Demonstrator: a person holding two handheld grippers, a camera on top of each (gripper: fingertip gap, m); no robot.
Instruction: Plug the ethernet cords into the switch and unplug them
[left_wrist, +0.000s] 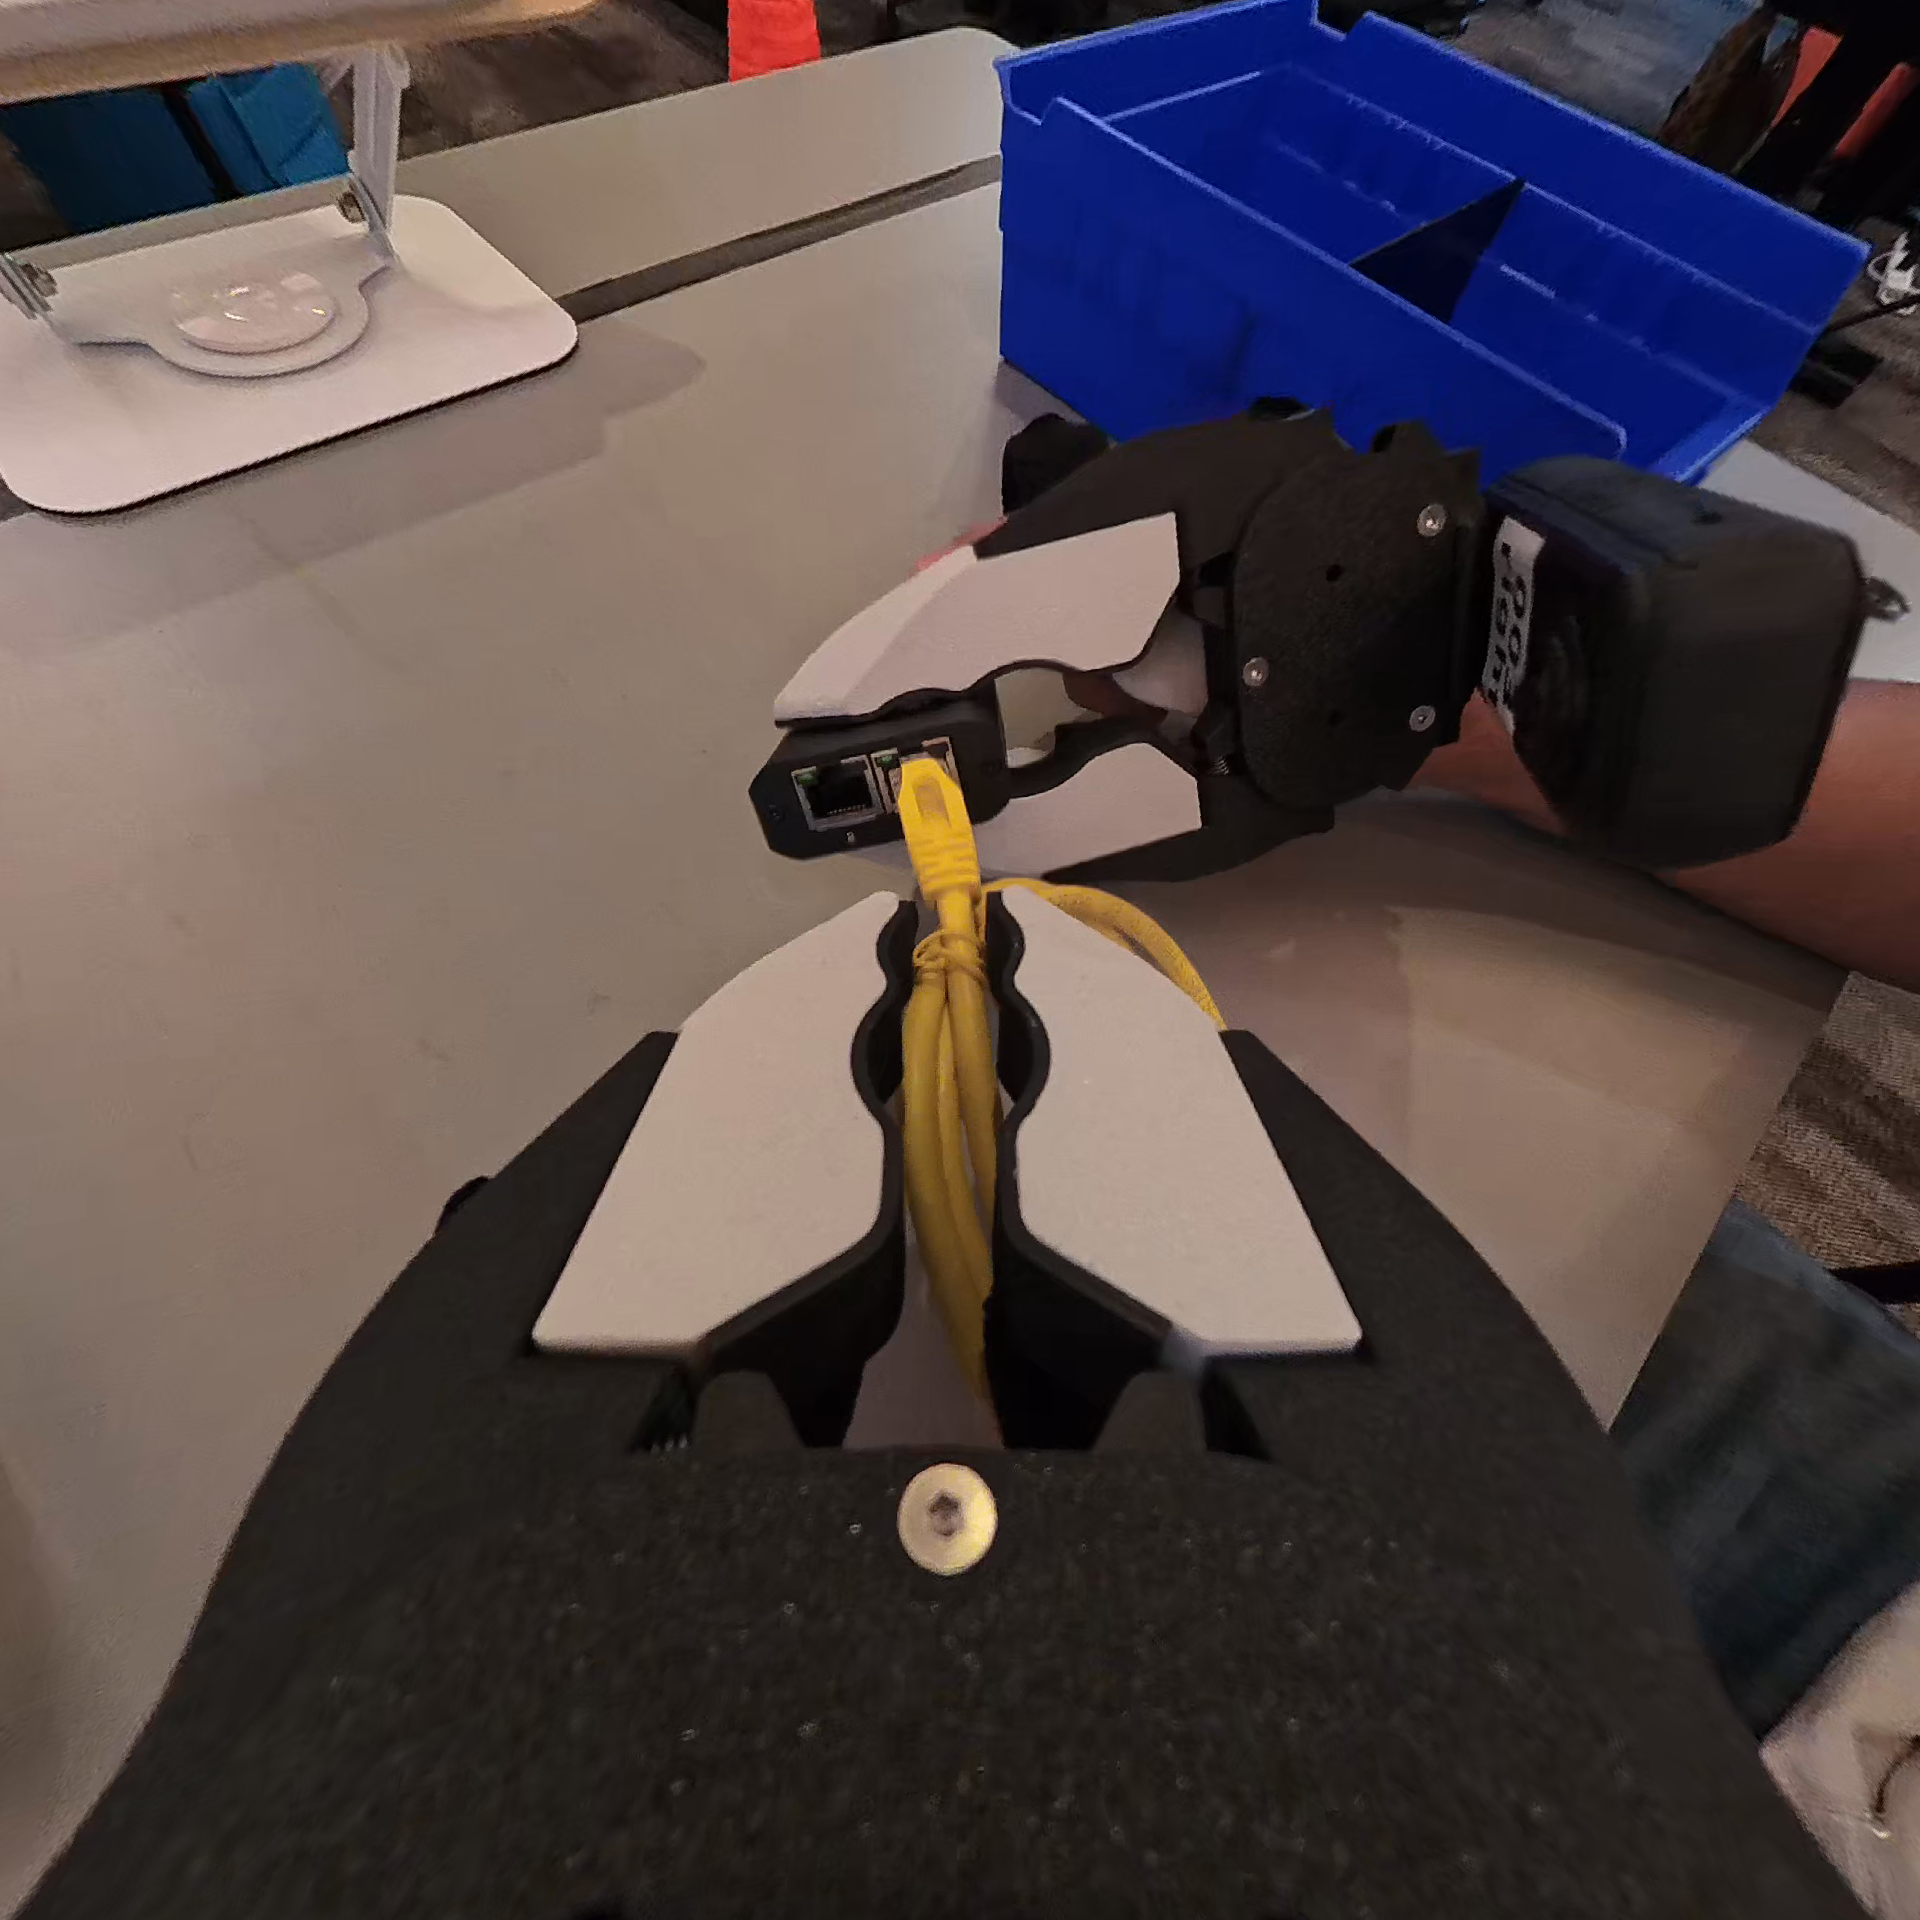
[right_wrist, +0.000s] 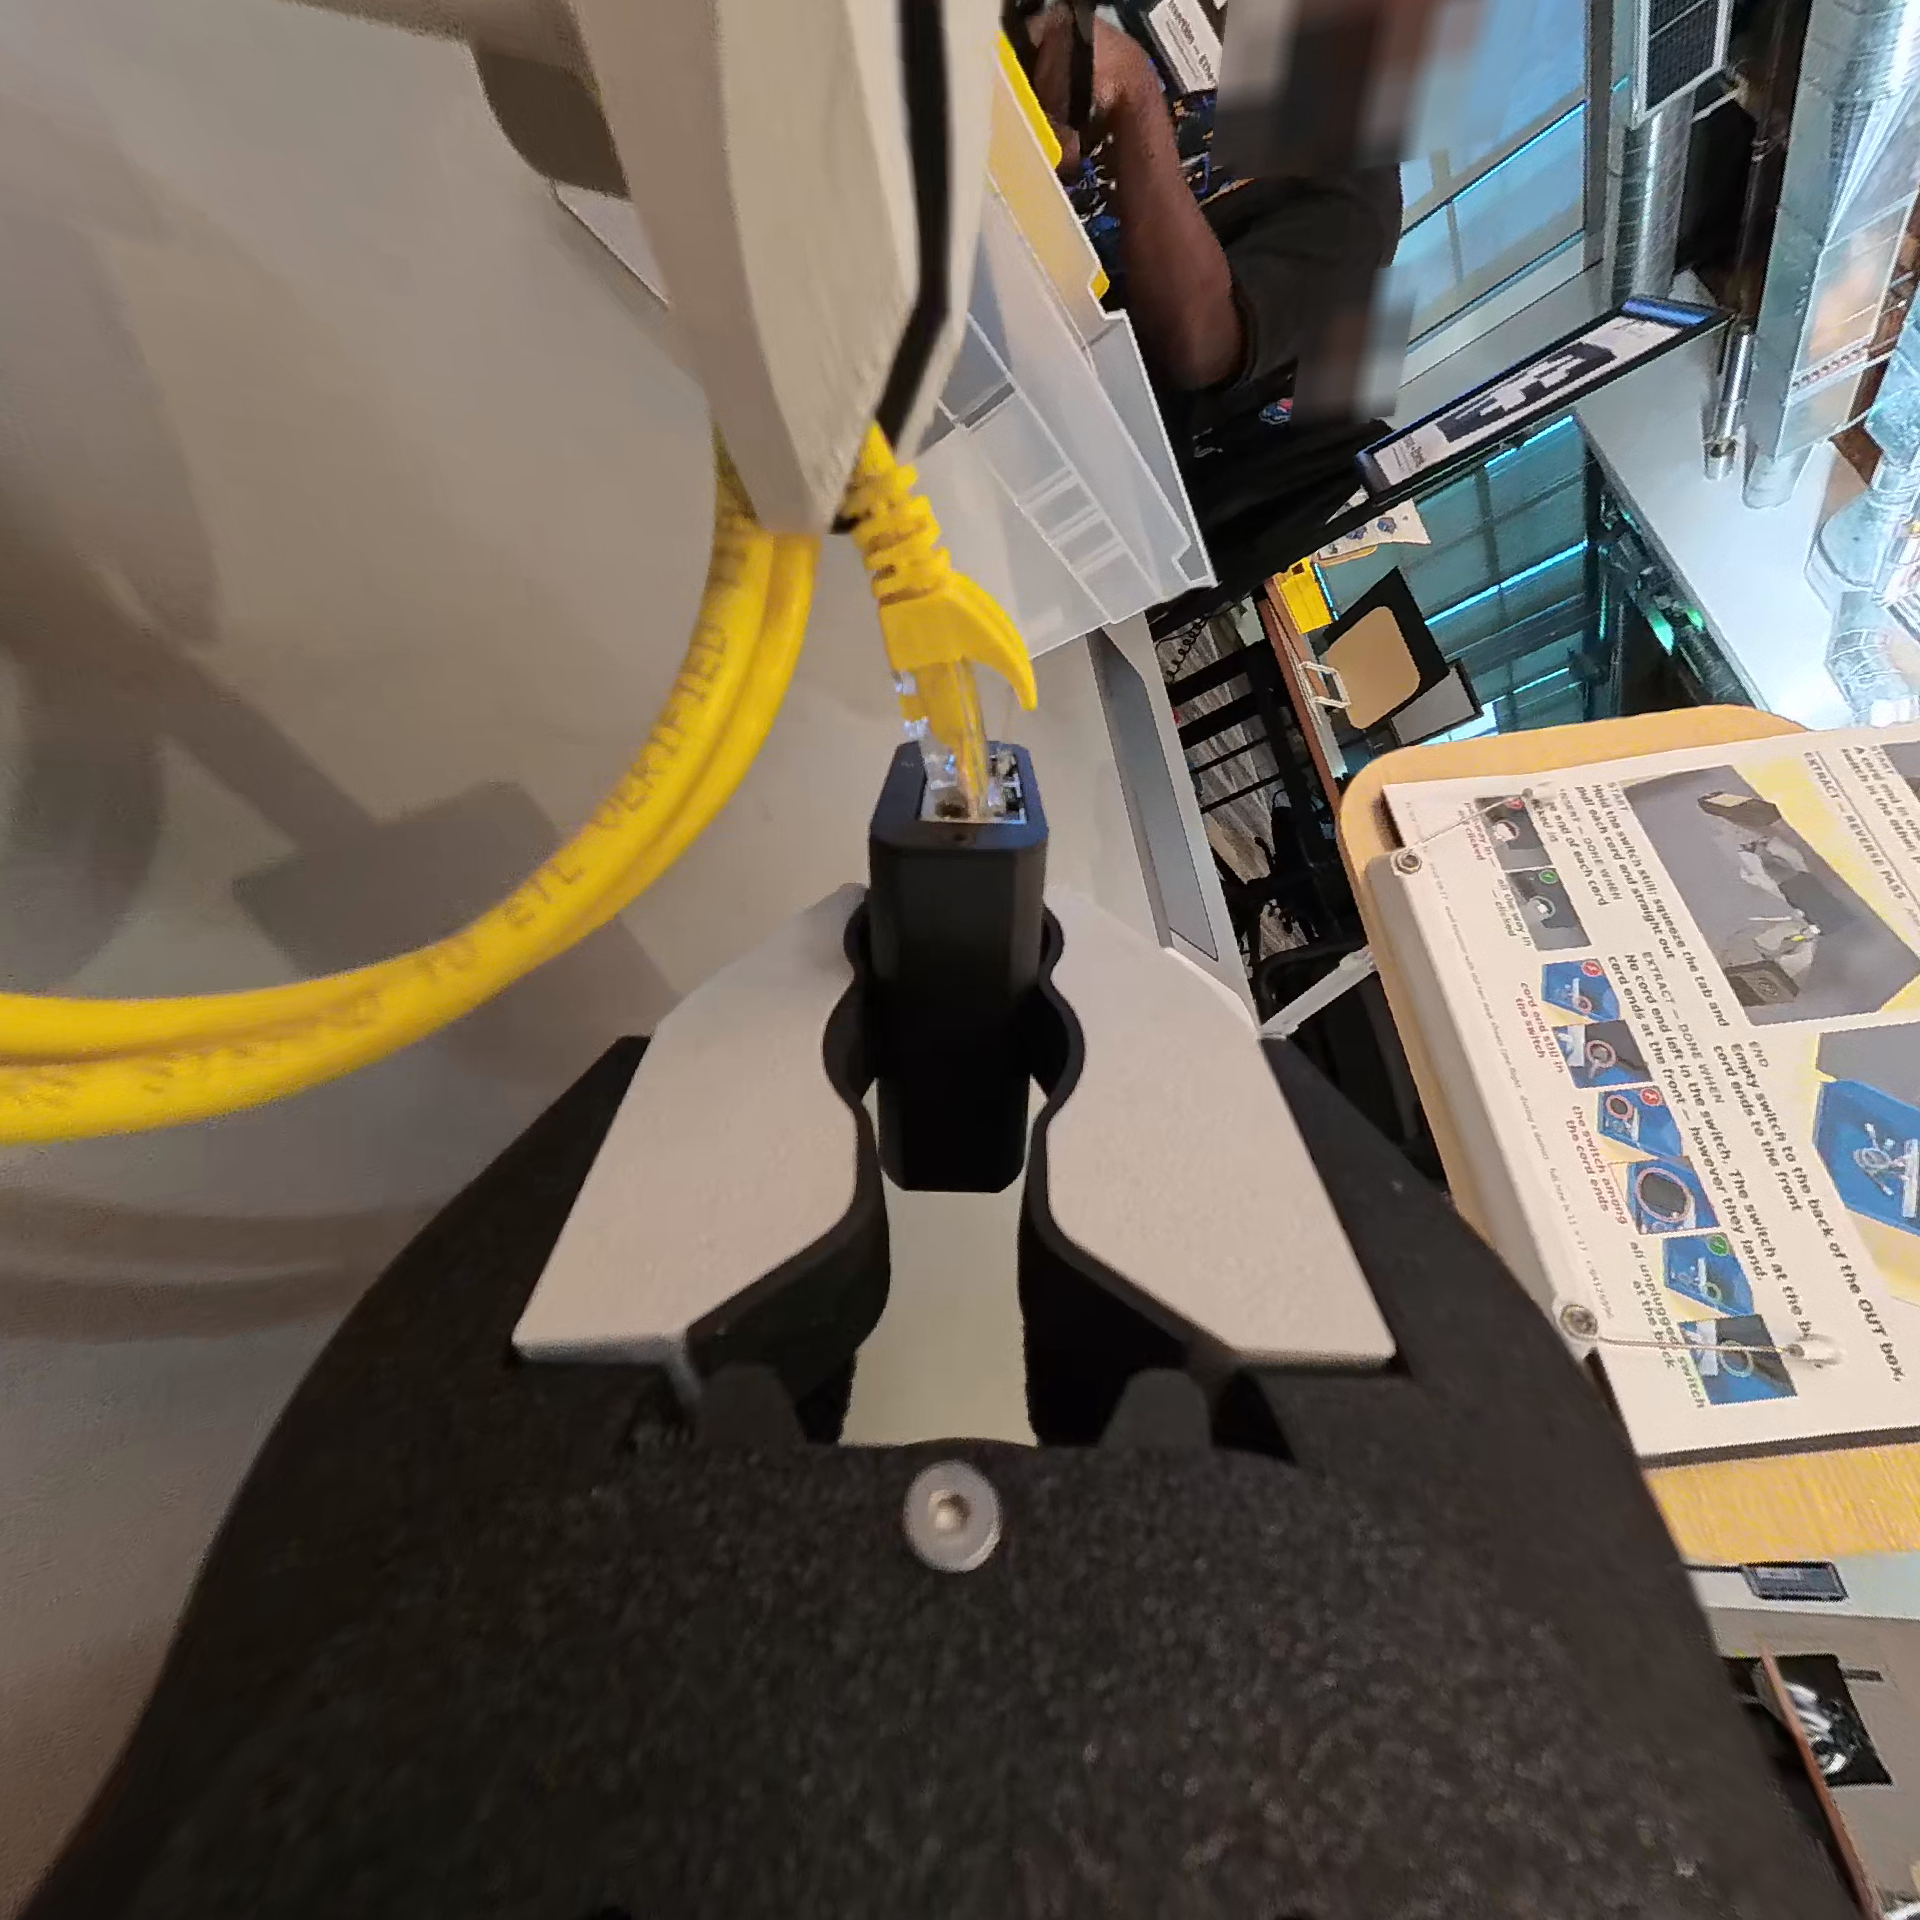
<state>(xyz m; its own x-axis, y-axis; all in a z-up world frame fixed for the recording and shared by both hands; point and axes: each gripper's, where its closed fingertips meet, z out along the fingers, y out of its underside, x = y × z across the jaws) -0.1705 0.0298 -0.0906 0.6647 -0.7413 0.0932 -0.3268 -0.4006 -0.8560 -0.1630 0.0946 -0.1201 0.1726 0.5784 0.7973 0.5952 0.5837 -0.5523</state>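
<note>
My left gripper (left_wrist: 951, 909) is shut on the bundled yellow ethernet cord (left_wrist: 951, 1039) just behind its plug (left_wrist: 935, 821). The plug's tip sits at the right-hand port of the small black switch (left_wrist: 831, 805); the left-hand port is empty. My right gripper (right_wrist: 956, 914) is shut on the switch (right_wrist: 956, 987) and holds it just above the table, ports toward the cord. In the right wrist view the plug's clear tip (right_wrist: 951, 717) enters the port at a slight angle; how deep it sits I cannot tell. The cord (right_wrist: 623, 831) loops off to the left. A left finger (right_wrist: 810, 260) shows above.
A blue divided bin (left_wrist: 1403, 260) stands at the back right of the grey table (left_wrist: 416, 831). A white stand base (left_wrist: 260, 343) is at the back left. A printed sheet on a wooden board (right_wrist: 1662, 1039) and a white bin (right_wrist: 1070, 468) lie beyond the switch. My hands' fingertips stand some 7 cm from each other.
</note>
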